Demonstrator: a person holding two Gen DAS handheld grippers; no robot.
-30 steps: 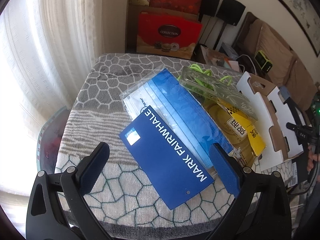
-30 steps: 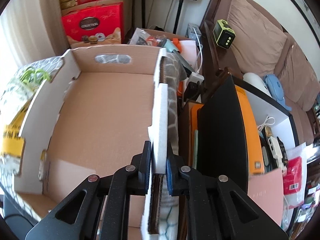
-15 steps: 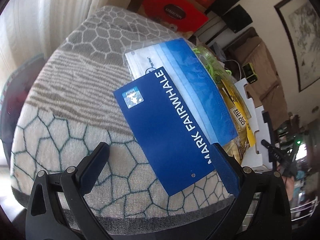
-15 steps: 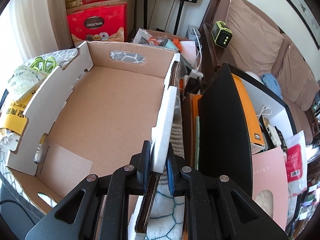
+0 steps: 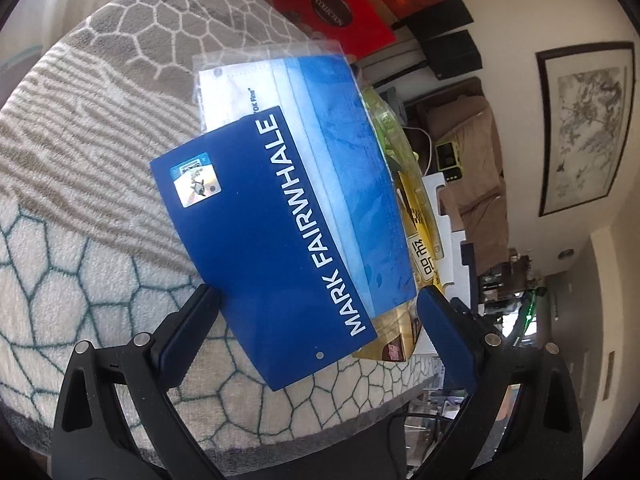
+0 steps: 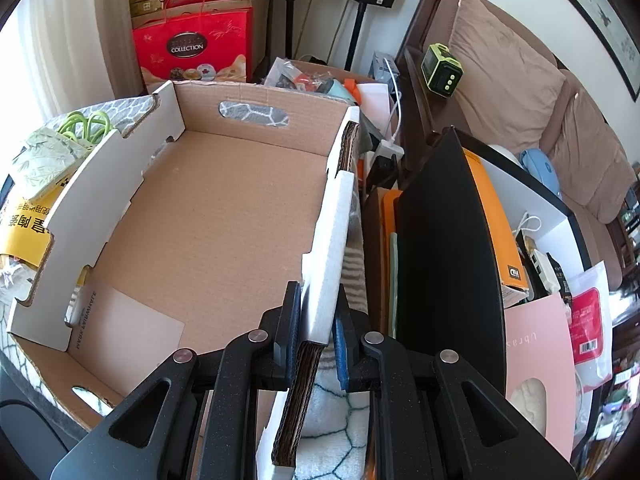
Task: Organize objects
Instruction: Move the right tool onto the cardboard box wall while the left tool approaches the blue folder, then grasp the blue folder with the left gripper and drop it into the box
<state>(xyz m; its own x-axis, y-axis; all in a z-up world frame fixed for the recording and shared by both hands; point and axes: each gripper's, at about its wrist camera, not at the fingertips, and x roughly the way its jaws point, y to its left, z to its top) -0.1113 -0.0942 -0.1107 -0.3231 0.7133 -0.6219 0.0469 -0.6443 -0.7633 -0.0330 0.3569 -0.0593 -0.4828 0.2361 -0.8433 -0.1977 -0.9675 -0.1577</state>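
A dark blue card sleeve (image 5: 264, 240) printed MARK FAIRWHALE lies on the patterned blanket (image 5: 80, 160), on top of a clear bag of blue face masks (image 5: 344, 168). Beside them lie a yellow packet (image 5: 424, 256) and a green cable (image 5: 384, 120). My left gripper (image 5: 316, 300) is open, its fingers straddling the near end of the blue sleeve without pressing it. My right gripper (image 6: 316, 320) is shut on the right wall of the open cardboard box (image 6: 208, 224), which holds nothing. The green cable (image 6: 86, 124) and yellow packet (image 6: 24, 228) lie left of the box.
Red gift boxes (image 6: 192, 48) stand behind the table. To the right of the box are a black board (image 6: 448, 256), an orange box (image 6: 496, 216), a pink bag (image 6: 536, 368) and a brown sofa (image 6: 520, 80) with a green device (image 6: 440, 70).
My left gripper has dropped and rolled toward the blue sleeve, which now sits between its fingers. The cardboard box has shifted a little in the right view while that gripper kept hold of the wall.
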